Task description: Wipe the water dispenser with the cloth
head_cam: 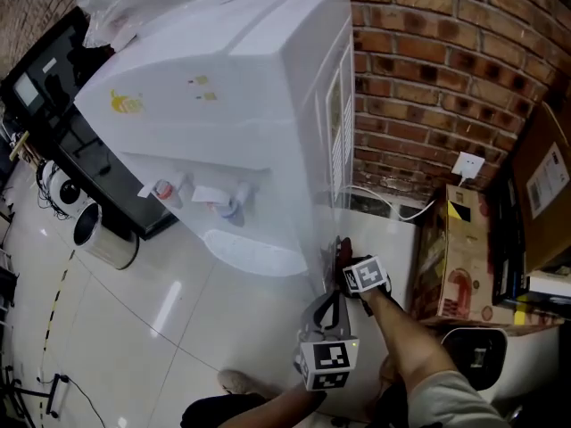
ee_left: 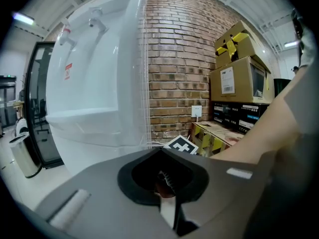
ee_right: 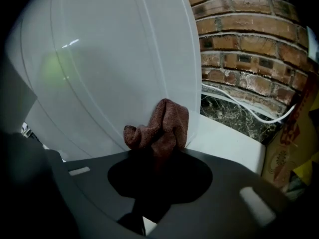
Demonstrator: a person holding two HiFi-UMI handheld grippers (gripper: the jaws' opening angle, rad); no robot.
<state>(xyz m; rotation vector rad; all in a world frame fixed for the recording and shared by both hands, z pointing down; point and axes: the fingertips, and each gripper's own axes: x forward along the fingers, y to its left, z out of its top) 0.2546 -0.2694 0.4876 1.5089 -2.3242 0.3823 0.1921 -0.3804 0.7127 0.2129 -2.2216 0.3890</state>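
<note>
The white water dispenser stands against the brick wall, its two taps over the drip tray. My right gripper is shut on a reddish-brown cloth and holds it against the lower part of the dispenser's smooth side panel. In the head view the cloth shows only as a dark sliver at the dispenser's corner. My left gripper hangs just below the right one, apart from the dispenser. Its own grey body hides its jaws in the left gripper view.
A brick wall with a socket and a white cable is behind the dispenser. Cardboard boxes stand close on the right. A white bin and a black cabinet stand on the left.
</note>
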